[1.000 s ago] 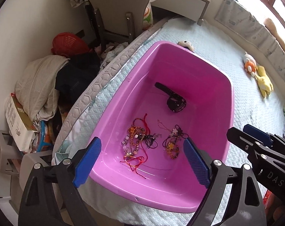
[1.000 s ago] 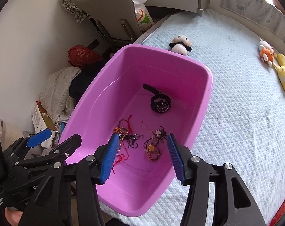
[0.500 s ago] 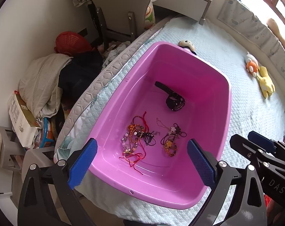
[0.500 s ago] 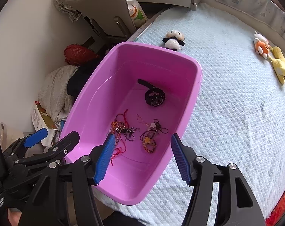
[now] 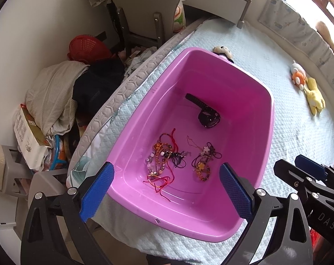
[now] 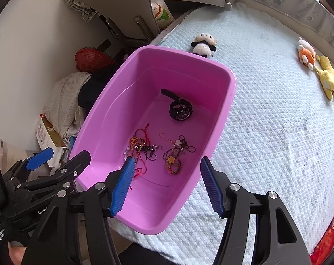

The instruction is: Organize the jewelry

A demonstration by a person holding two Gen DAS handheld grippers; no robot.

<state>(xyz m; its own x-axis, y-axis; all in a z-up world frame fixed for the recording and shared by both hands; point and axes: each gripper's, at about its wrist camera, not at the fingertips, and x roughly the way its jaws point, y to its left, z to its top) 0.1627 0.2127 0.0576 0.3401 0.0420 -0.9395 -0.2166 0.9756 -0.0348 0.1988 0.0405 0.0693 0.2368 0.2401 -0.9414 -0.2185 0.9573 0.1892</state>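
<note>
A bed (image 6: 266, 132) with a pale blue quilted cover fills the right of the frame. On it sit a pink tub (image 6: 224, 114) at centre left, a panda toy (image 6: 203, 44) just behind the tub's far rim, and (upper right) an orange toy (image 6: 307, 55) touching a yellow toy (image 6: 328, 77).

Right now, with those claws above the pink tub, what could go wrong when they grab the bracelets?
1. The red-string bracelets lie tangled in one heap, so the left gripper might lift several at once.
2. The flower bracelet lies close beside that heap, so the right gripper could snag both.
3. The pink tub sits near the bed's edge, so a hard push might slide it off.
</note>
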